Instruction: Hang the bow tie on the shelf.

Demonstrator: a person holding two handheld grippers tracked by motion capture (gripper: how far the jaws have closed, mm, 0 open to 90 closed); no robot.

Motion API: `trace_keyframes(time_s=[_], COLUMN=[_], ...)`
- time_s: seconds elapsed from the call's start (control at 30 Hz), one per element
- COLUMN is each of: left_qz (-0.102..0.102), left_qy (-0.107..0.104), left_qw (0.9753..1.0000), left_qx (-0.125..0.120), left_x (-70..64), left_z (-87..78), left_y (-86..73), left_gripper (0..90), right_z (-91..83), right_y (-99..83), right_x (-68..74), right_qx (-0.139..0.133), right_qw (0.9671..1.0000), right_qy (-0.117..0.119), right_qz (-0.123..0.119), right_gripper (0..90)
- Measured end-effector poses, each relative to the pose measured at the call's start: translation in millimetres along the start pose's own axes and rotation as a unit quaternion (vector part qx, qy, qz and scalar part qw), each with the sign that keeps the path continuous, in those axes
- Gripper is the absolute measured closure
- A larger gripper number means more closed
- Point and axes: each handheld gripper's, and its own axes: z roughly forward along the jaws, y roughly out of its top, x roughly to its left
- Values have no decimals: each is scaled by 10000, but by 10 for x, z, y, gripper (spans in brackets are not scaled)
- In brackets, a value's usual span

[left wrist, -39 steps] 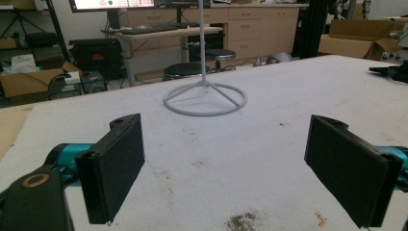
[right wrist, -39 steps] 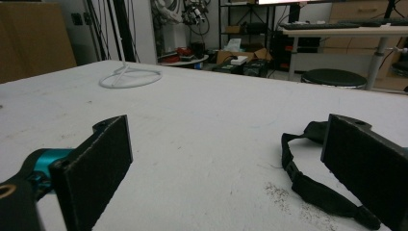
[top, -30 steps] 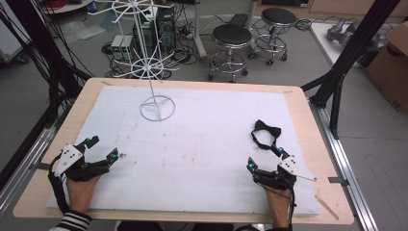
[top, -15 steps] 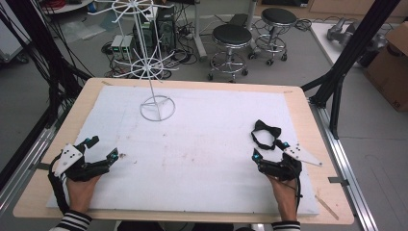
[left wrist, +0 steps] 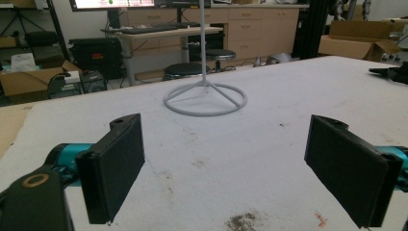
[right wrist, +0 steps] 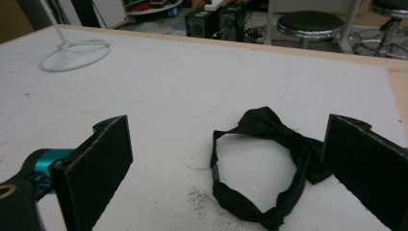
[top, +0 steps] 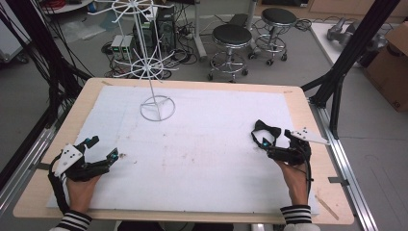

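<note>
My right gripper (right wrist: 226, 178) has its jaws apart just short of the black bow tie (right wrist: 269, 159) lying on the white mat (top: 202, 139); my left gripper (left wrist: 226, 168) rests open, well apart. Next, I'd judge: ease forward and pinch the strap

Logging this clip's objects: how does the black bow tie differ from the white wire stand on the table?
The bow tie is black, soft fabric lying flat in a loose loop; the wire stand is white, rigid and upright on a ring base. The bow tie lies near the table's right edge, just ahead of the open right gripper; the wire stand sits far back on the left, apart from the left gripper. Both rest on the white mat, untouched.
</note>
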Motion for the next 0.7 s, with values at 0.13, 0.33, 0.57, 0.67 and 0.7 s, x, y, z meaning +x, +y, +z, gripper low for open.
trace_keyframes(time_s=[0.13,0.33,0.57,0.67,0.7], left_qz=[10,13,9,15,25], left_qy=[-2,-1,-3,-3,-7], left_qw=[10000,10000,10000,10000,10000], left_qx=[-1,2,8,8,15], left_x=[-2,-3,-3,-3,-2], left_z=[1,3,3,3,2], left_y=[0,1,1,2,2], left_gripper=[143,143,143,143,143], right_z=[45,121,212,270,270], right_y=[74,181,239,265,265], right_x=[-133,-233,-302,-328,-328], right_qx=[225,661,1049,1186,1186], right_qw=[9996,9976,9937,9921,9921], right_qy=[-134,-120,2,57,57], right_qz=[72,-182,-403,-406,-406], right_gripper=[32,47,142,145,145])
